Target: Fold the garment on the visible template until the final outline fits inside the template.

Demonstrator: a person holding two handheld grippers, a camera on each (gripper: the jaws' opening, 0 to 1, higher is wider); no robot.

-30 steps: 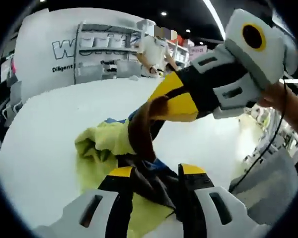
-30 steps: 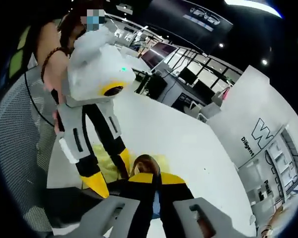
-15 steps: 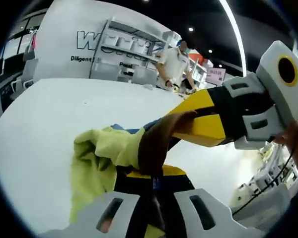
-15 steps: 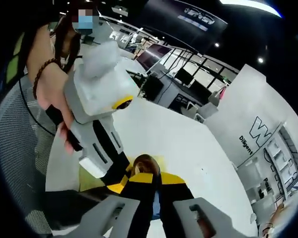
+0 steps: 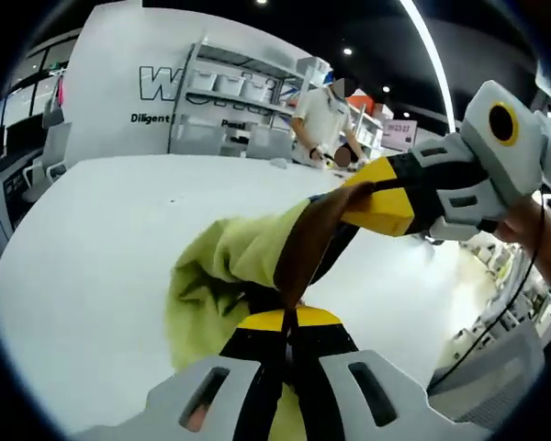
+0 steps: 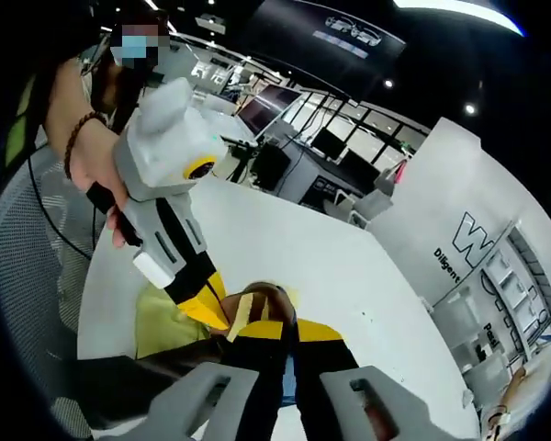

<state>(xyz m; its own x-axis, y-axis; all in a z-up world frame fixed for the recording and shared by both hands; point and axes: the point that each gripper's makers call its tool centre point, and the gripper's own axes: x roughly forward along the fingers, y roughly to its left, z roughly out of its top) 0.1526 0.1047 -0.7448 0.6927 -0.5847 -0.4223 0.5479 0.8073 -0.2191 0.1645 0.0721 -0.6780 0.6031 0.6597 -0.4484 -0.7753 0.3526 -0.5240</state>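
Two grippers meet over your white table [image 5: 92,239], a broad, bare, matte surface that runs back toward a pale wall. In the left gripper view that wall carries large dark lettering above a smaller line beginning "Diligent", and metal shelving [image 5: 230,110] in front of it holds pale storage bins whose contents you cannot make out. A person in a white top [image 5: 323,115] stands at the far end of the table. The ceiling is dark, with a long light strip and small spot lights. In the right gripper view you can see desks with monitors [image 6: 285,124] behind the table, and a grey mesh chair back at the left.

Your garment [image 5: 225,276], yellow-green with a brown part, is bunched and lifted off the table, stretched between the two tools. Your left gripper [image 5: 285,322] has its yellow-tipped jaws pressed together on the cloth at the bottom of its view. Your right gripper [image 5: 349,197] enters from the right and pinches the brown part of the garment. In the right gripper view its own jaws are closed on the fabric, with the left gripper [image 6: 219,312] just beside them.
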